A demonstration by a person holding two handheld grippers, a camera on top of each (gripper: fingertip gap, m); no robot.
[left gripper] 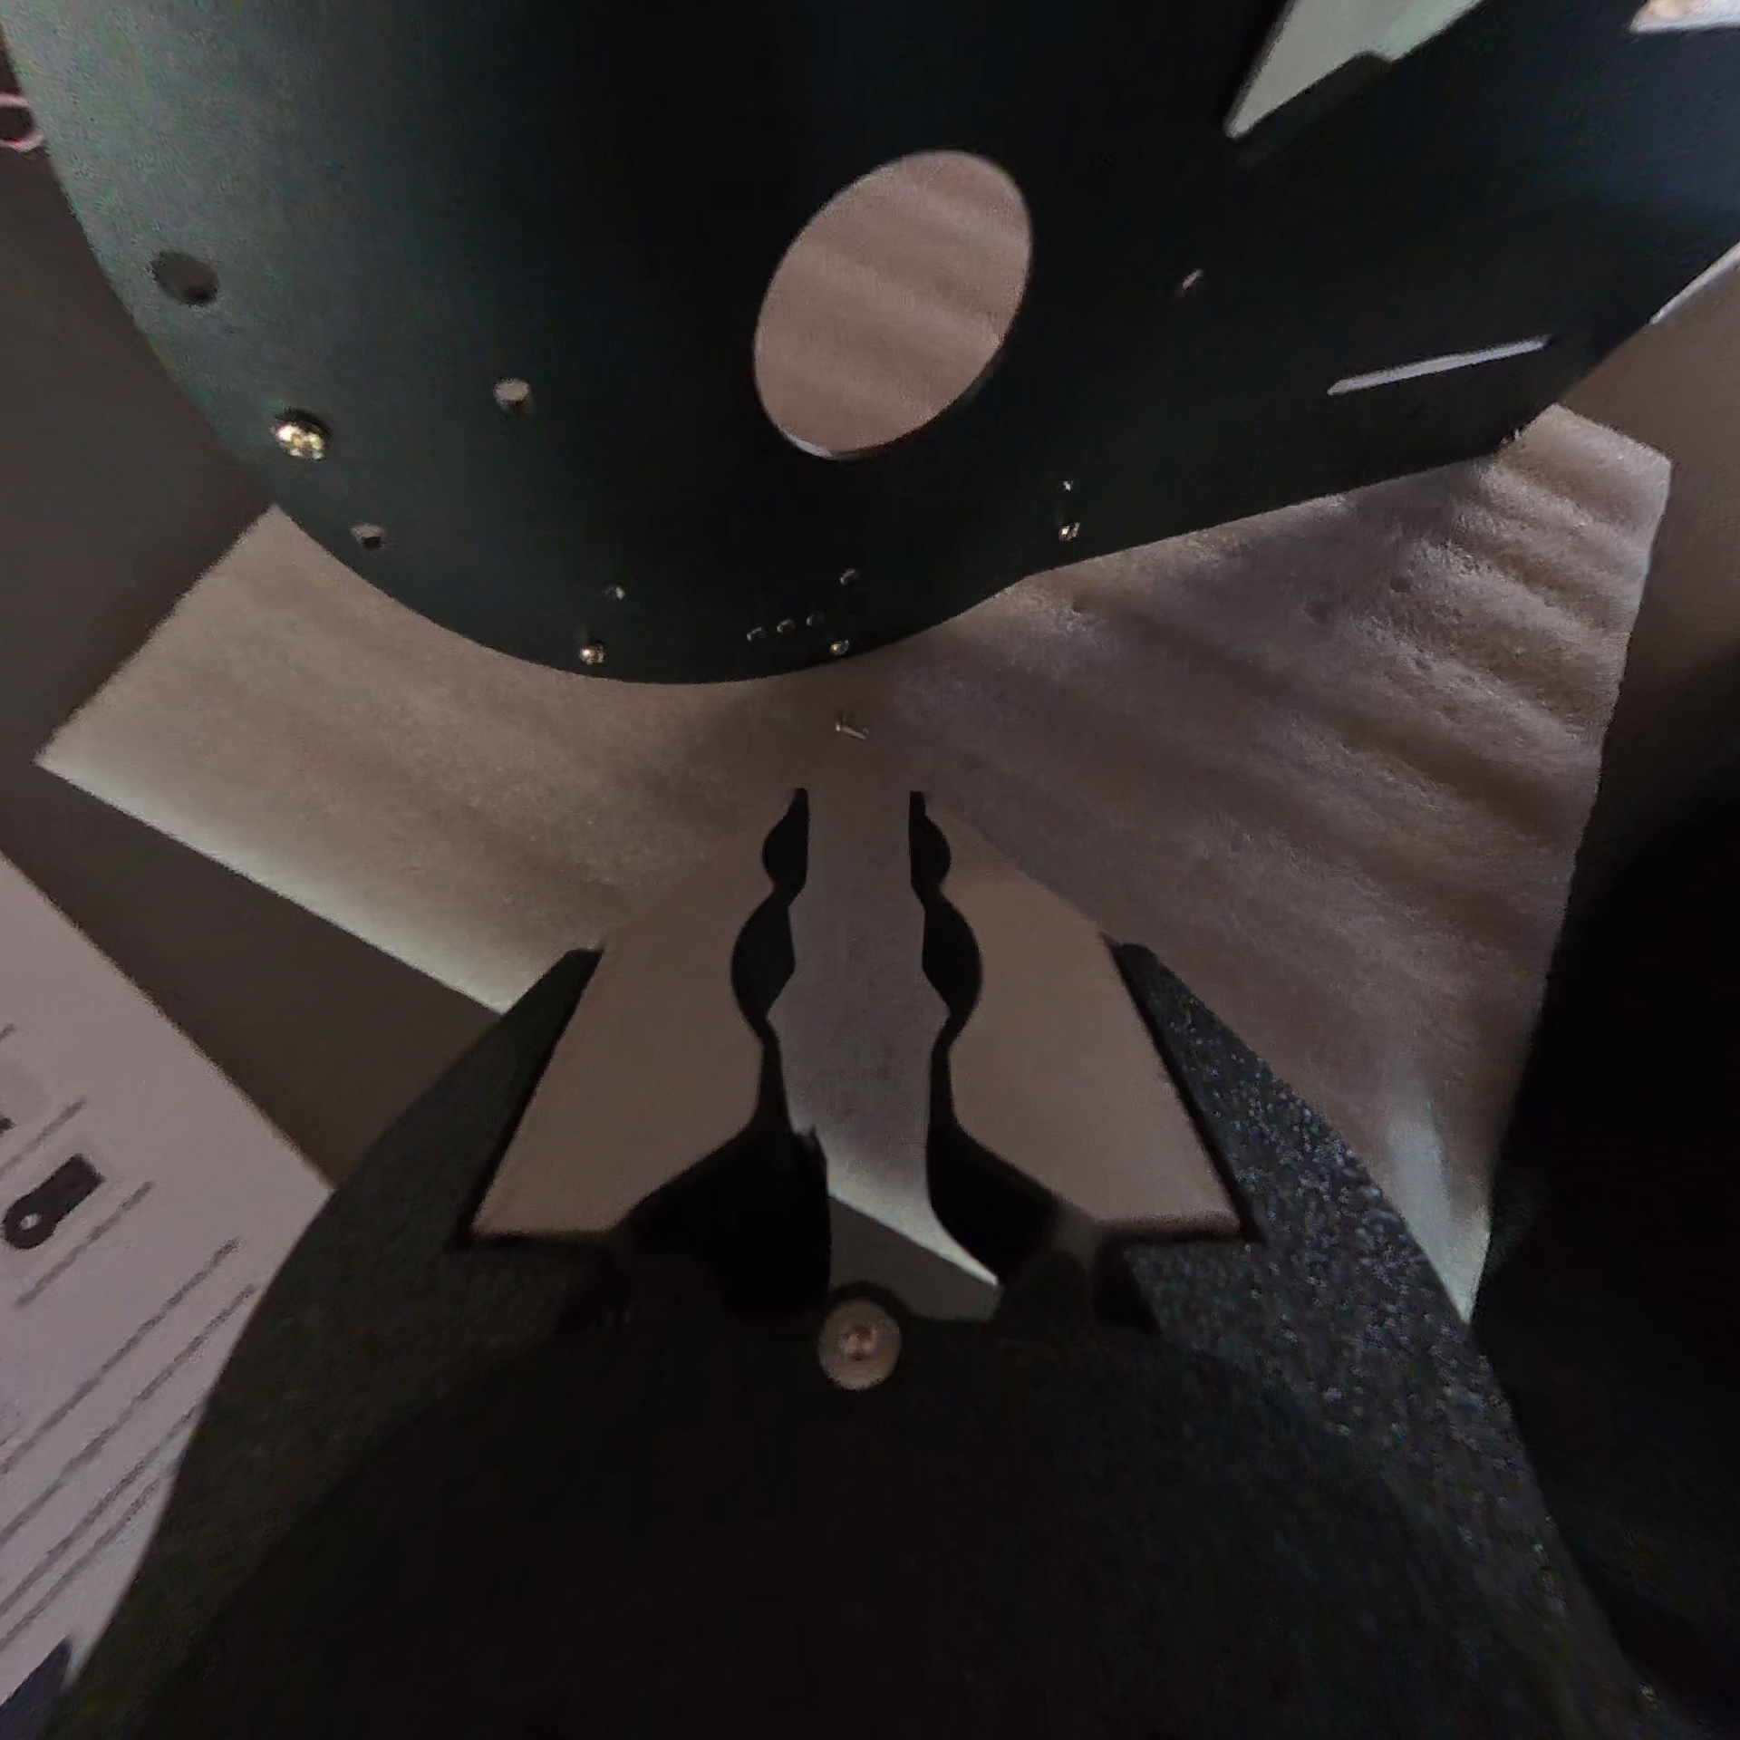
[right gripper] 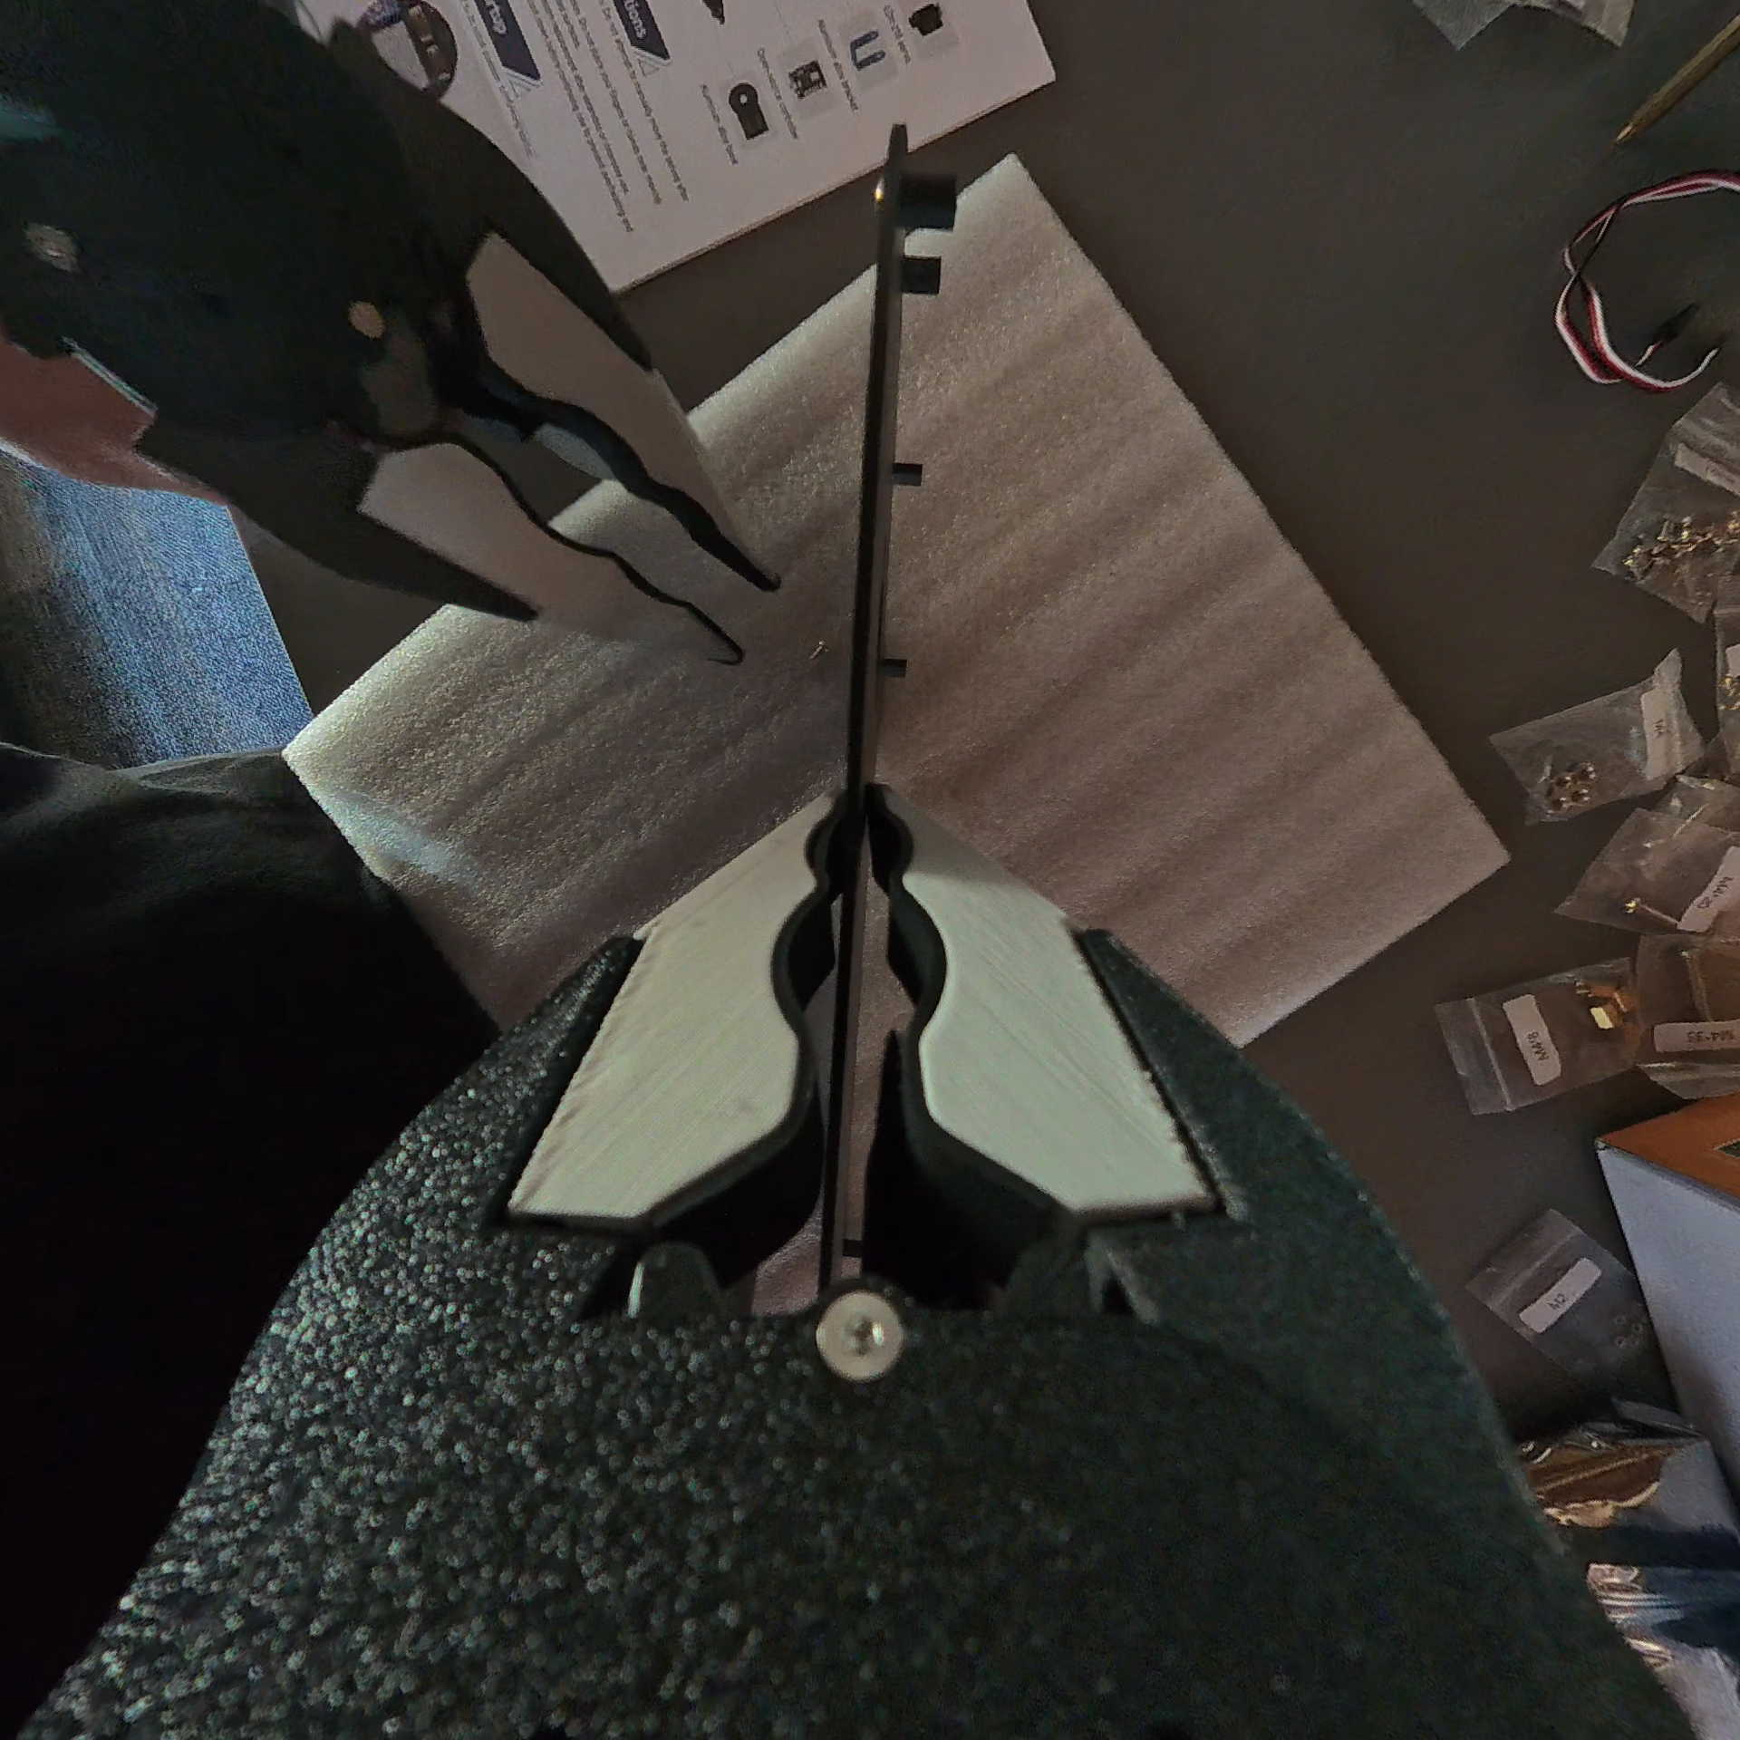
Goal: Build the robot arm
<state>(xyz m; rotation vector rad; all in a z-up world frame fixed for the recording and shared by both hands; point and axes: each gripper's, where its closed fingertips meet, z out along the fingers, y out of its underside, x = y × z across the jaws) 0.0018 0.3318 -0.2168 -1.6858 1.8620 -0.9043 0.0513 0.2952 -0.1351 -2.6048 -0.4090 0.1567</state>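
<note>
Right wrist view: right gripper [right gripper: 855, 800] clamps the thin black plate [right gripper: 871, 490] edge-on, so it could twist loose. Left gripper [left gripper: 855, 800], parted and empty, hovers by a tiny screw [left gripper: 850, 726] mid-foam sheet [left gripper: 1271, 753], easily knocked.

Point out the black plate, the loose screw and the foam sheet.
black plate [left gripper: 565, 235], left wrist view, flat face.
loose screw [left gripper: 850, 726], left wrist view, whole screw.
foam sheet [right gripper: 1177, 659], right wrist view, bare middle.

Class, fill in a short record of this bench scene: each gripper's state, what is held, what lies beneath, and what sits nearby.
Right gripper: shut on black plate, held edge-on
Left gripper: open, empty, near small screw
Beneath: white foam sheet
Nearby: printed instruction sheet, bags of hardware, striped wire
</note>
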